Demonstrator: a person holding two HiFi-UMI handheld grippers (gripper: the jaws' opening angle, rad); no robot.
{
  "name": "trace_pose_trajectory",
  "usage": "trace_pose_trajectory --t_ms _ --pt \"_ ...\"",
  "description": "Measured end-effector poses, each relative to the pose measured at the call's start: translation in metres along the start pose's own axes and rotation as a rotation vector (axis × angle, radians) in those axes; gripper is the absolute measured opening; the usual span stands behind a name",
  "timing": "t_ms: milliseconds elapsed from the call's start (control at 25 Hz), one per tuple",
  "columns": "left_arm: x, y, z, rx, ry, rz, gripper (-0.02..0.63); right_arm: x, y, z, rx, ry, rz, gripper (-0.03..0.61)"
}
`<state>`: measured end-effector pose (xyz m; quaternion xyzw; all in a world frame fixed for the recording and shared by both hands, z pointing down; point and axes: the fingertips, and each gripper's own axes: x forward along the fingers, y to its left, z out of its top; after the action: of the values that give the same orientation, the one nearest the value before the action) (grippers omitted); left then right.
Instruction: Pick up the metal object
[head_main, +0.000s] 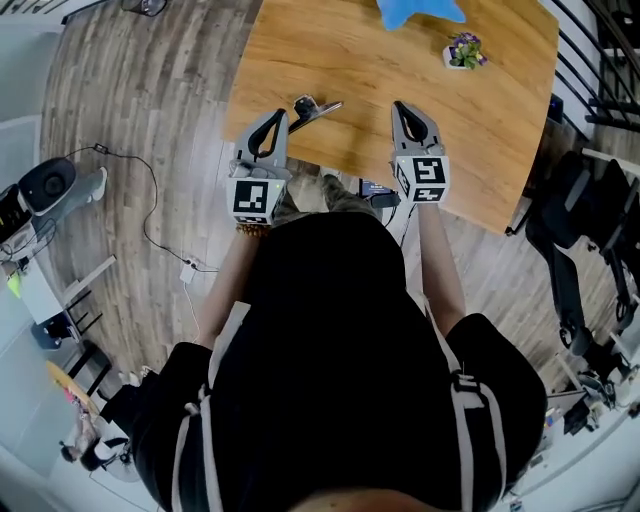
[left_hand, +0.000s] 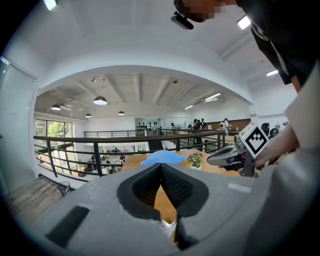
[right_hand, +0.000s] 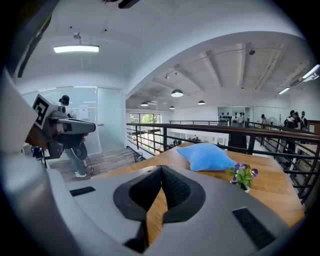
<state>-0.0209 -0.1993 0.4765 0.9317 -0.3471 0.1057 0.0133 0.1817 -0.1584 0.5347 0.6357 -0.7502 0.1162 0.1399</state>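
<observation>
The metal object (head_main: 316, 108) is small in the head view and its form is hard to make out. It lies on the wooden table (head_main: 340, 50) close to the near edge, just to the right of the tips of the left gripper (head_main: 277, 116); contact between them cannot be confirmed. Its long axis slants from a dark end at lower left to a thin, bright end at upper right, pointing toward the table's middle. The blue cushion-like item (head_main: 420, 10) is cut off by the top edge in the head view. The right gripper view shows it whole, with the small potted plant (head_main: 464, 50) beside it. Neither gripper view shows the metal object plainly; the left gripper view gives only a pale glint below the pads. The left gripper's jaws are closed together with nothing between them. The right gripper (head_main: 399, 106) is likewise closed and empty, held over the table apart from the object.
</observation>
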Motion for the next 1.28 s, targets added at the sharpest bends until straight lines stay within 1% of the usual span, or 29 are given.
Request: trace_pose_trajectory --t_ms 80,240,440,520,720,840,960,1280 --pt "0.005 0.005 -0.002 -0.02 -0.003 0.002 0.009 0.008 0.004 0.001 -0.014 -0.002 0.031 0.0" --pt "0.014 0.006 0.001 -0.001 -0.021 -0.018 0.009 0.022 0.011 0.003 -0.041 -0.004 0.067 0.0" --pt "0.013 0.011 -0.007 -0.017 -0.011 -0.013 0.009 0.032 0.031 0.014 -0.095 -0.035 0.18 0.004" --pt "0.01 0.018 -0.008 -0.011 -0.007 -0.012 0.009 0.043 0.04 0.02 -0.122 -0.043 0.223 0.026" --pt "0.001 0.028 -0.014 -0.014 0.01 0.002 0.009 0.061 0.059 0.027 -0.166 -0.044 0.286 0.031" --pt "-0.002 0.032 -0.017 -0.024 0.015 0.017 0.009 0.072 0.069 0.021 -0.192 -0.022 0.327 0.039" --pt "-0.005 0.036 -0.017 -0.029 0.016 0.031 0.009 0.083 0.078 0.011 -0.209 0.01 0.371 0.062" --pt "-0.021 0.05 -0.02 -0.041 0.016 0.086 0.009 0.102 0.099 -0.01 -0.267 0.072 0.46 0.096"
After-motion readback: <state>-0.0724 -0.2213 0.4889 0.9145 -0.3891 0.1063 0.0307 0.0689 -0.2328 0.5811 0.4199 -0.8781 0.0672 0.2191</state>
